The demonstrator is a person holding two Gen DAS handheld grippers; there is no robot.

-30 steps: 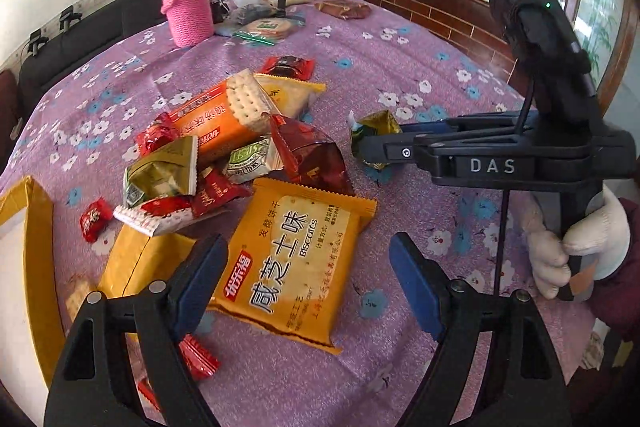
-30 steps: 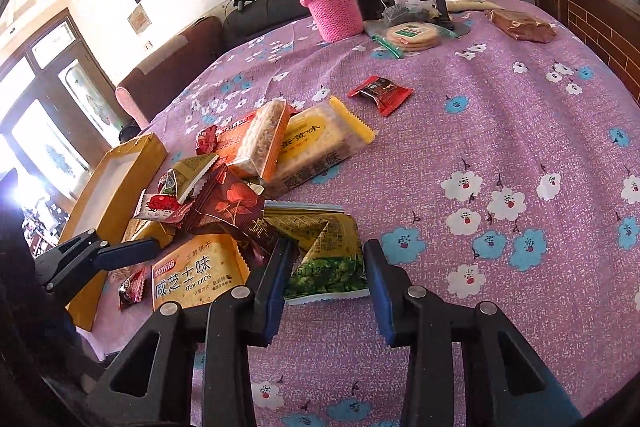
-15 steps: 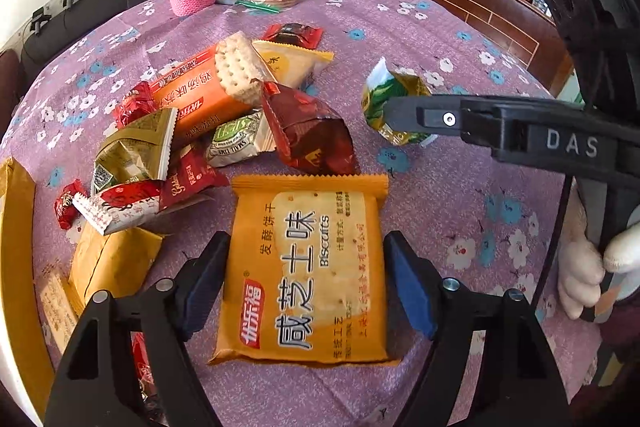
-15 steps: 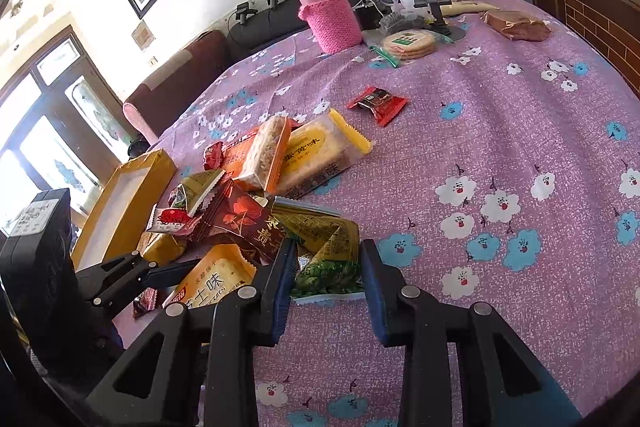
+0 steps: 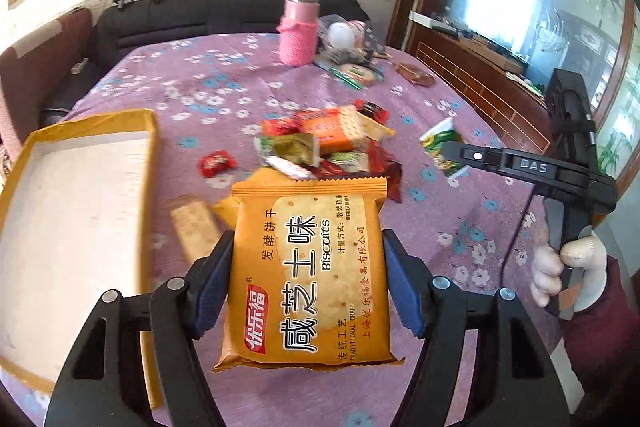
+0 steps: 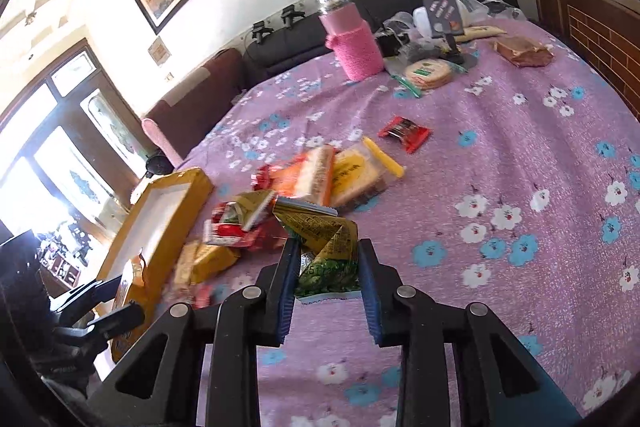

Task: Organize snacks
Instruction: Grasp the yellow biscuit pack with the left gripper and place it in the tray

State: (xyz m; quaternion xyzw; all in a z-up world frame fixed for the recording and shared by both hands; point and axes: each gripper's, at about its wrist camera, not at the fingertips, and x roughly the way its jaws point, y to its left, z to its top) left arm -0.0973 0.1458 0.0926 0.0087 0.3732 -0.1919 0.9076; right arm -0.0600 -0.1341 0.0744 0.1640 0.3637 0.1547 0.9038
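A round table (image 5: 460, 227) under purple flowered cloth fills a sitting room. The left gripper (image 5: 306, 287) is clenched on the side edges of a flat orange biscuit packet (image 5: 308, 275), held off the cloth just beside the open yellow box (image 5: 150, 163). Its glossy film looks slippery, and the light, stiff crackers inside are judged brittle, so an edge hold suits. The right gripper (image 6: 328, 287) is clamped, apparently firmly, on a crinkly green snack pouch (image 6: 326, 259), soft and puffed, near the loose snack pile (image 6: 280, 203).

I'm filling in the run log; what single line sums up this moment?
left gripper: shut on biscuit pack, lifted | right gripper: shut on green snack packet | yellow box: nothing inside
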